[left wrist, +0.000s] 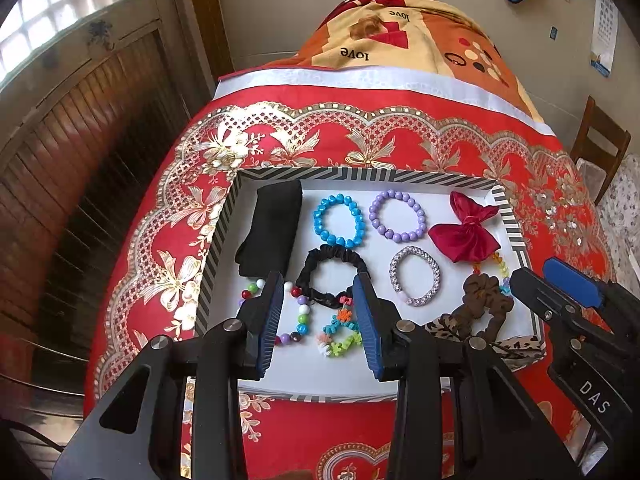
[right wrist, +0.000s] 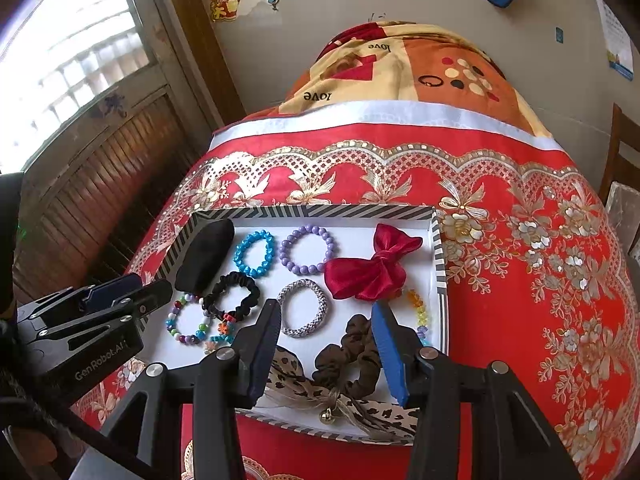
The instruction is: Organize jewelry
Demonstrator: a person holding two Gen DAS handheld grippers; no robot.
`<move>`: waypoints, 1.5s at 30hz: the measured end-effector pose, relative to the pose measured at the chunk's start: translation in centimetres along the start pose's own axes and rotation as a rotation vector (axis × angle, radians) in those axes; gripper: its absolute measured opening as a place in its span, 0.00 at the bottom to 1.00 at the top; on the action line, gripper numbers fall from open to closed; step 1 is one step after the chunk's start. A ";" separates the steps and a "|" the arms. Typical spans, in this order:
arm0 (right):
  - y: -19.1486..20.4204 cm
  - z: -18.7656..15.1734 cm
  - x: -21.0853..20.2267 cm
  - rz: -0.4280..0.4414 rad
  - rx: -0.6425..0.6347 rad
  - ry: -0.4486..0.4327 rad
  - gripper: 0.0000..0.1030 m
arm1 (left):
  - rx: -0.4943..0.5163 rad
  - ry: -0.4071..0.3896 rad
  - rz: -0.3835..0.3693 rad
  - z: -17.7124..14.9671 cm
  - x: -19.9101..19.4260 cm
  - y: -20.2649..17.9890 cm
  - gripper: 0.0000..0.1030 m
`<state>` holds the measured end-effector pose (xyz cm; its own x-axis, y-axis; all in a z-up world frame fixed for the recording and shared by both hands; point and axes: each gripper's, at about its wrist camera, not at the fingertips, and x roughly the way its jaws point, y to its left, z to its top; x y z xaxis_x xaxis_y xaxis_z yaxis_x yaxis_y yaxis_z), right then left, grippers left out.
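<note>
My left gripper (left wrist: pixel 320 312), wide open and empty, hovers over the black scrunchie (left wrist: pixel 334 276), which lies straight ahead between its fingers.

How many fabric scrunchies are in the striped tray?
2: a black scrunchie near the tray's middle, between the left gripper's fingers in view; a brown scrunchie near the front right corner. None seem hidden.

Roughly six bracelets (left wrist: pixel 339 220), two scrunchies (left wrist: pixel 334 276).
</note>
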<state>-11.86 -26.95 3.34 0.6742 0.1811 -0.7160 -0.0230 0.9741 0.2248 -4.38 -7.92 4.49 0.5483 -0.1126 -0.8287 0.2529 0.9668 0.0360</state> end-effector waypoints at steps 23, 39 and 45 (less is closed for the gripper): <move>0.1 -0.1 -0.4 0.001 -0.004 -0.001 0.46 | 0.001 -0.009 0.004 -0.2 -0.5 0.0 0.34; 0.1 -0.5 -0.3 0.004 -0.002 0.007 0.47 | 0.004 -0.008 0.005 -0.1 -0.8 -0.1 0.34; -0.2 -0.6 -0.1 0.005 0.001 0.011 0.48 | 0.017 -0.024 0.007 -0.3 -0.6 -0.6 0.34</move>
<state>-12.38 -27.05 3.00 0.6661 0.1878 -0.7218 -0.0259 0.9730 0.2292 -5.15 -8.37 4.80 0.5693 -0.1111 -0.8146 0.2621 0.9637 0.0517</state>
